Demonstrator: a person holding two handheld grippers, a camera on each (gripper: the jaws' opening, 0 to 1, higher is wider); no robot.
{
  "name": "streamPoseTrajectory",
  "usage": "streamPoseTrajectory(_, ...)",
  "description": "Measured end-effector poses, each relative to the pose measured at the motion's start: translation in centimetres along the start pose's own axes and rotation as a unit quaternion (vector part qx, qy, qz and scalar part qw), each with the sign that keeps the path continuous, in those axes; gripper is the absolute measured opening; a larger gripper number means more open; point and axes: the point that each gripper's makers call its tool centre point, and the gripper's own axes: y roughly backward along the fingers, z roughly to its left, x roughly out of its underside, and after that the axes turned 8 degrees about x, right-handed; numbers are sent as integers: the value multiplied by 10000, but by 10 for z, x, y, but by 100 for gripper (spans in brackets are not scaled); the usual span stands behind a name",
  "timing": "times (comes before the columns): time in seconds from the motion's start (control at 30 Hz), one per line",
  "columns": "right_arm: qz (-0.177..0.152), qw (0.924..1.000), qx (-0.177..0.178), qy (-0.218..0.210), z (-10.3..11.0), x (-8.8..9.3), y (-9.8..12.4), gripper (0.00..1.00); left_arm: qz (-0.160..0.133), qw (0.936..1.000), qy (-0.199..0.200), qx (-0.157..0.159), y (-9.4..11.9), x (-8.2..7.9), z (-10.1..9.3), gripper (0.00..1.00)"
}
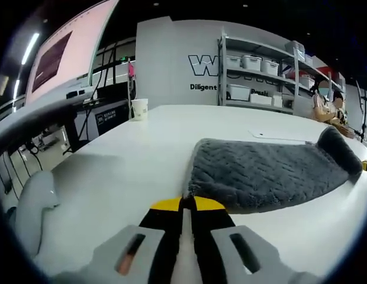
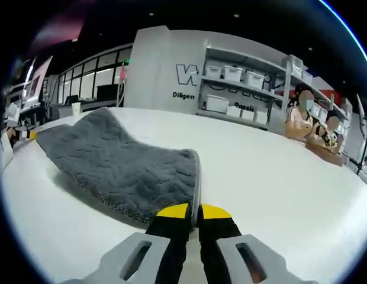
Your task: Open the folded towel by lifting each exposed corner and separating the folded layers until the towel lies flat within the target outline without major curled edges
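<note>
A grey plush towel (image 1: 266, 171) lies spread on the white table (image 1: 142, 154), its far right end curled up. My left gripper (image 1: 187, 204) has its yellow-tipped jaws pressed together on the towel's near left corner. In the right gripper view the same towel (image 2: 121, 163) stretches away to the left, and my right gripper (image 2: 194, 212) is shut on its near right corner, with the towel's edge pinched between the tips. The edge between the two held corners is raised slightly off the table.
A paper cup (image 1: 139, 109) stands at the table's far left edge. Shelves with white bins (image 1: 251, 62) line the back wall. A flat sheet (image 1: 275, 135) lies beyond the towel. People sit at the far right (image 2: 302, 115). A large screen (image 1: 65, 53) hangs on the left.
</note>
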Motion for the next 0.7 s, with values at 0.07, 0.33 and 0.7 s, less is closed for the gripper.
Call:
streamPoseTrajectory(0.07,9,10000,21,1,-1,0,0,0,1,10000,4,-9,0,0,1,5)
streamPoseTrajectory(0.33,24,9999,108,-14,-7,1,0,0,7,10000,14,-60,0,0,4,5)
streamPoseTrajectory(0.7,52,9998,194,-40,-11,3,1,0,11,9999,39,-128,2,0,8,5)
